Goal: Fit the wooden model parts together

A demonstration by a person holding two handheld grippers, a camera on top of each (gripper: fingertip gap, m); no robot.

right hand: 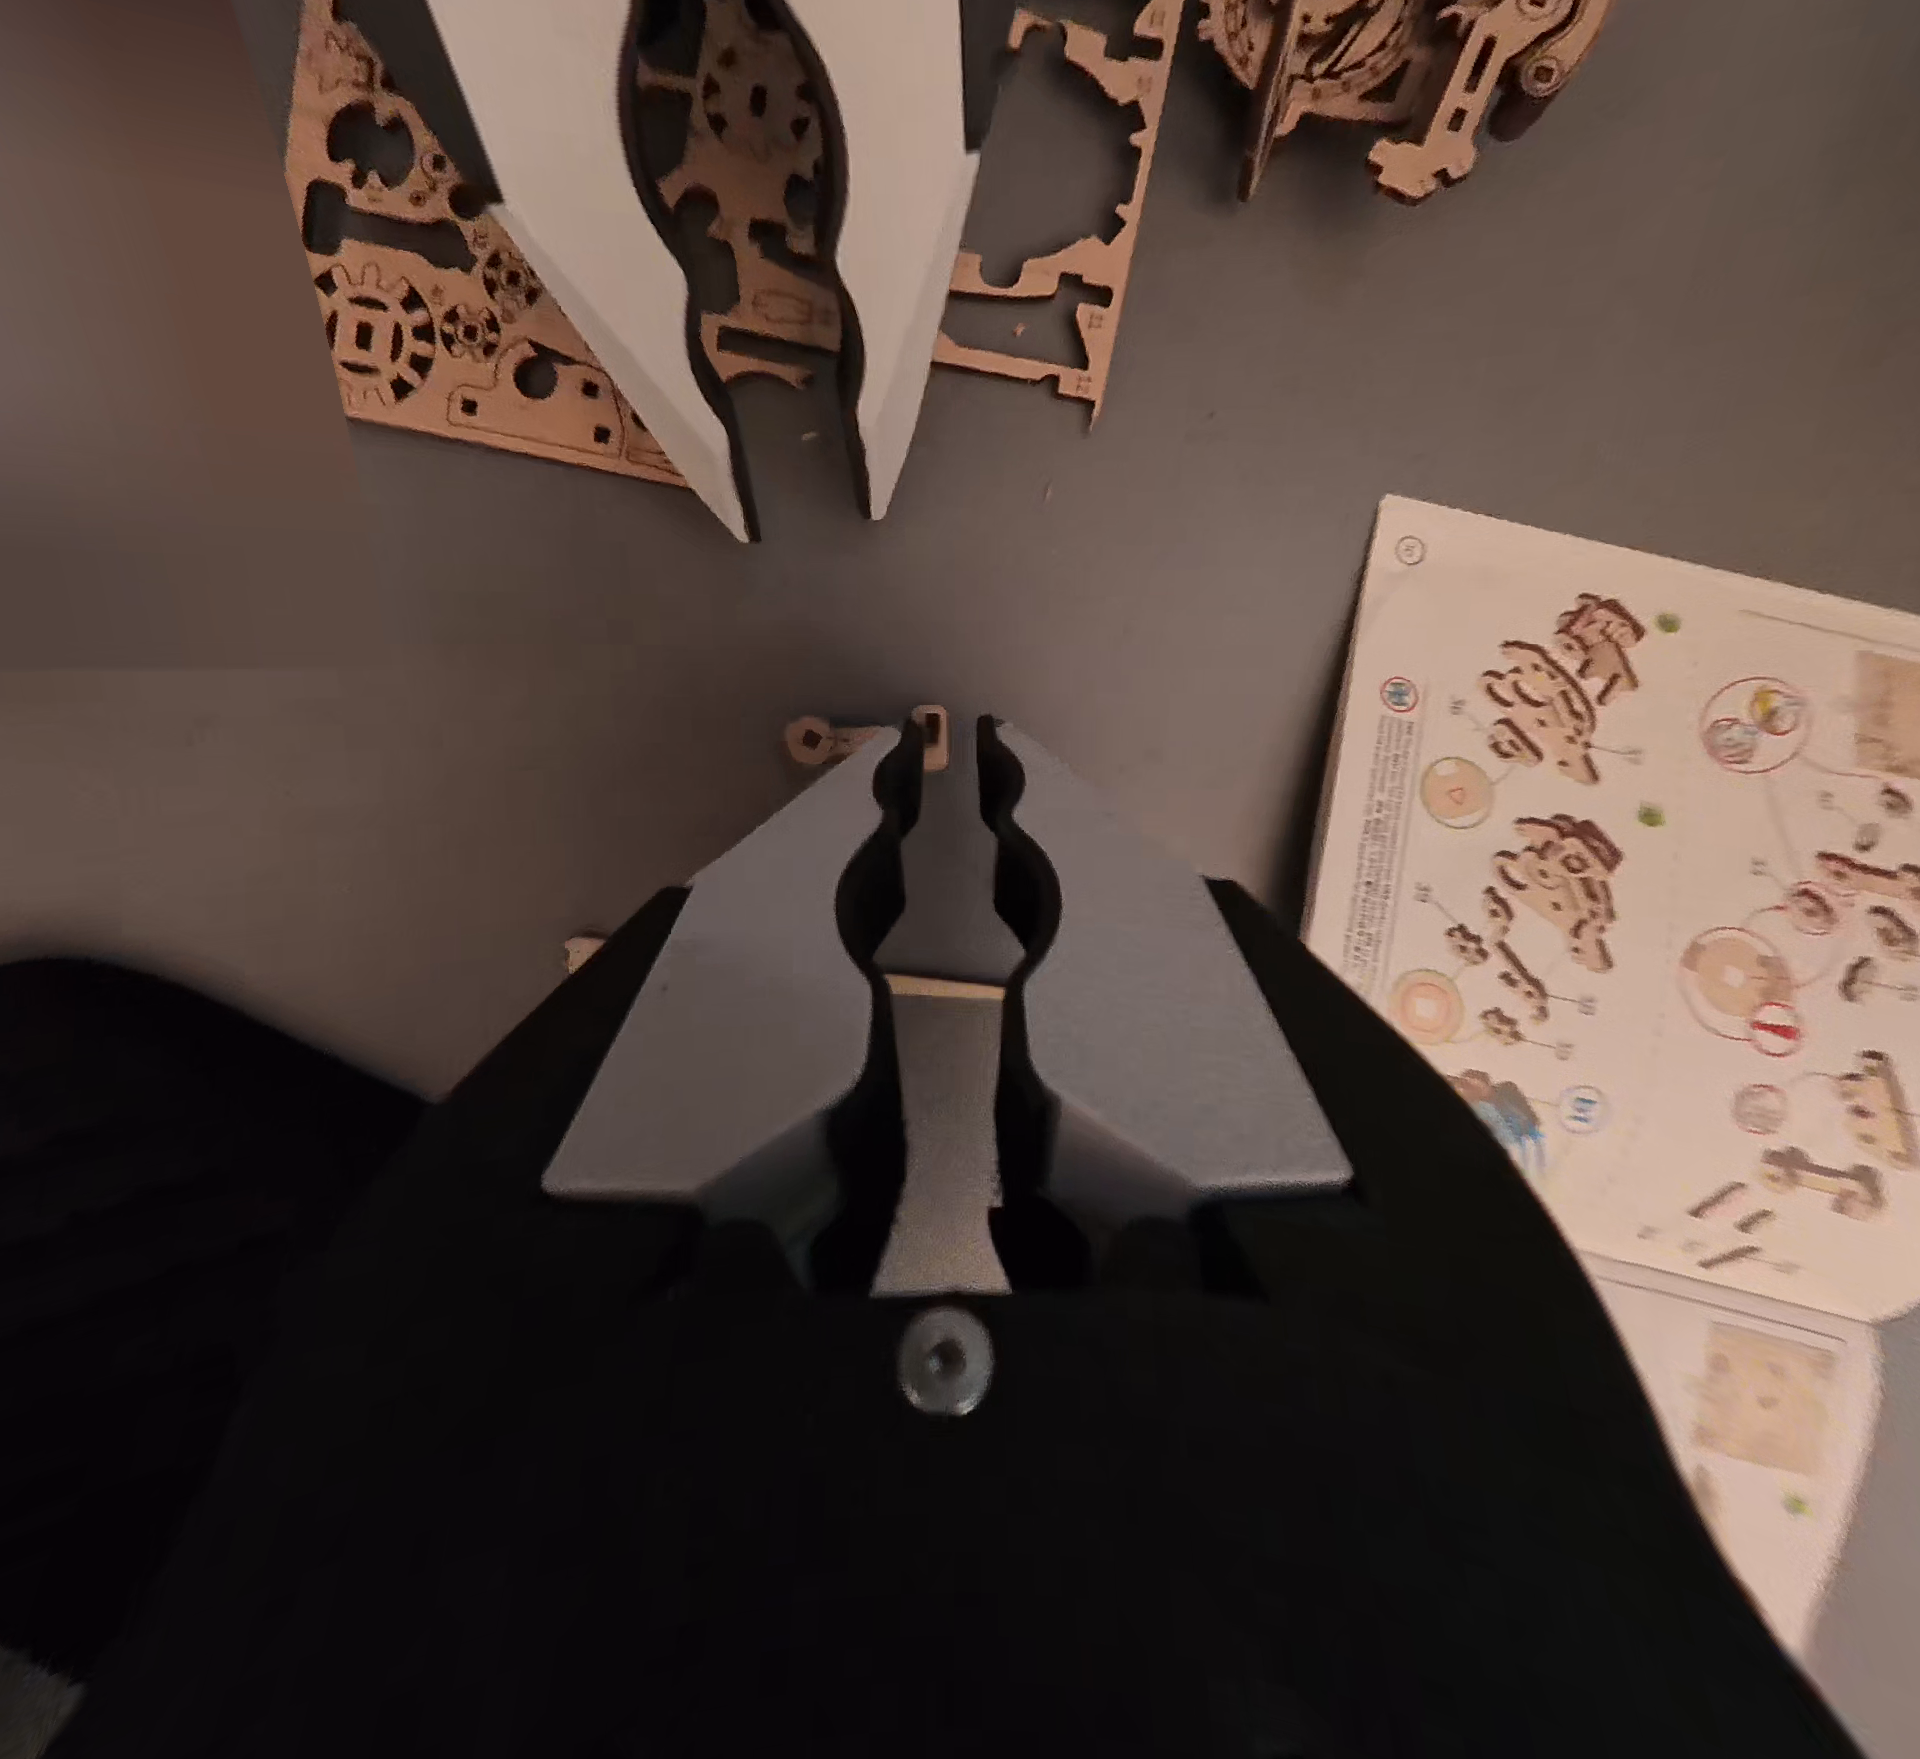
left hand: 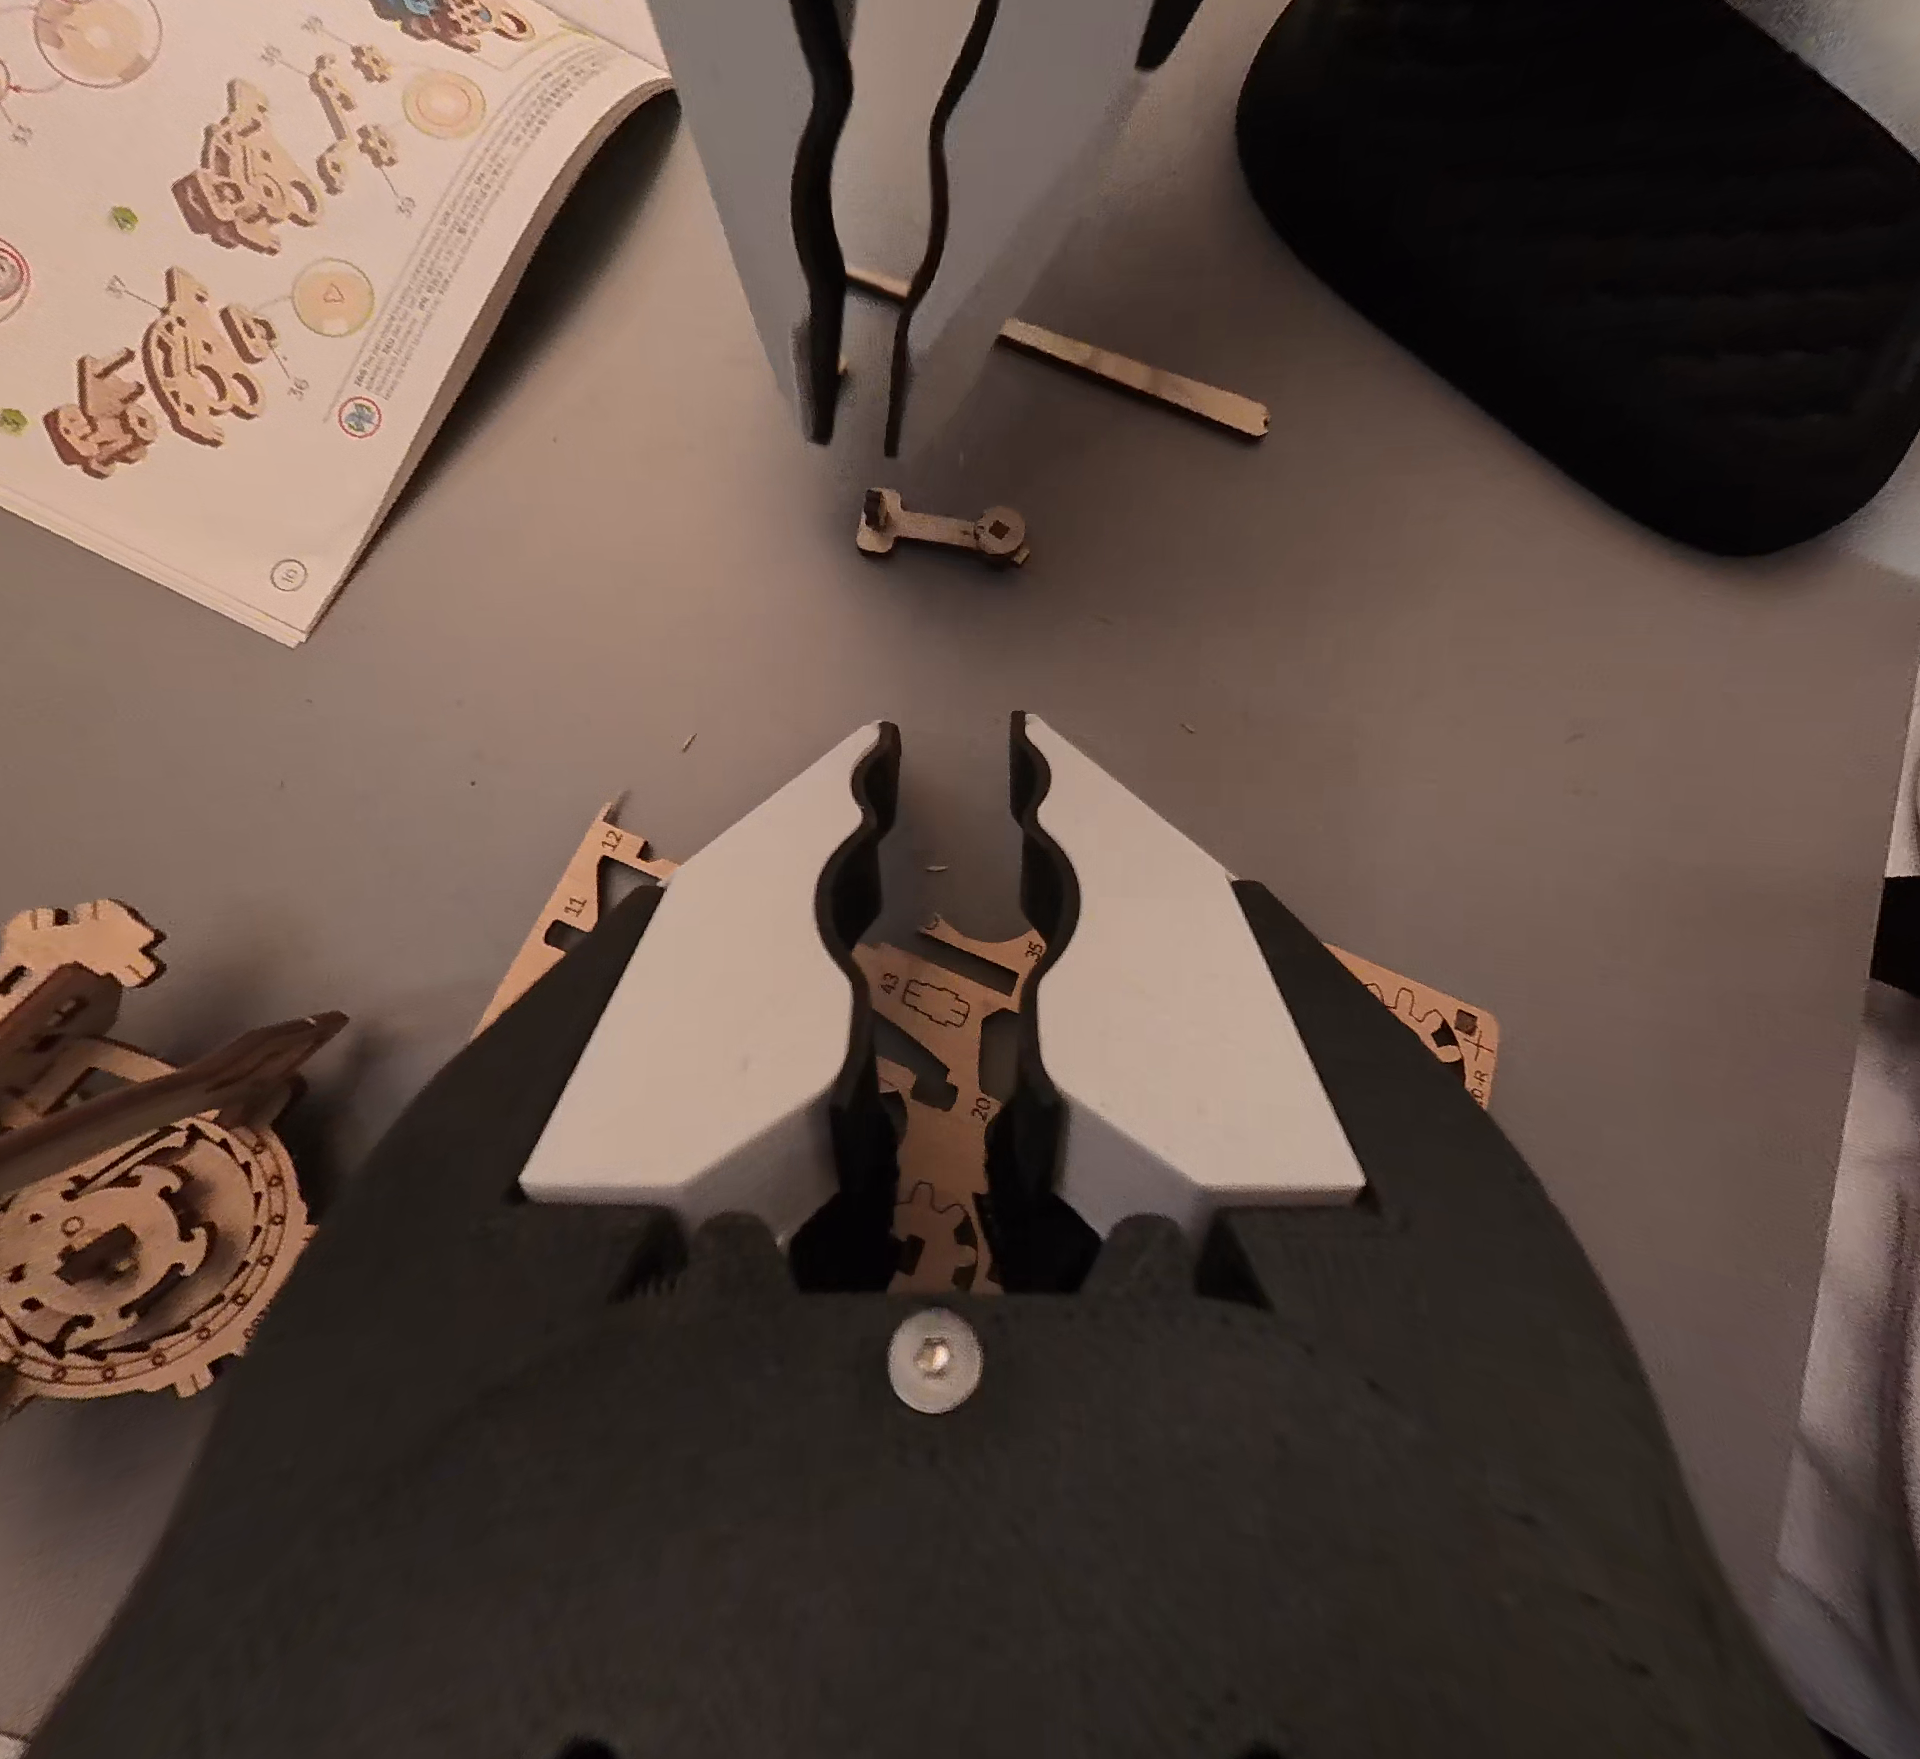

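While I look down along my left tool (left hand: 954, 733), the open instruction booklet (left hand: 260, 182) lies at far left on the matte grey desk (left hand: 416, 733), its pages printed with build diagrams, and below it stands the half-built wooden model (left hand: 114, 1200), layered laser-cut plywood with a toothed ring and dark burnt edges. My left tool is spread and empty, its white wedge fingers lined with wavy black pads, hovering over a flat plywood parts sheet (left hand: 940, 1034) full of cut-outs. Just ahead lies the small wooden lever piece (left hand: 940, 530), flat on the desk, long axis running left to right, a blocky tab at its left end and a round eye with a square hole at its right. My right tool (left hand: 857, 447) comes down from above with its tips just over that tab, narrowly parted, pinching nothing. Behind it lies a thin wooden stick (left hand: 1132, 379), and far right a black textured case (left hand: 1579, 213).
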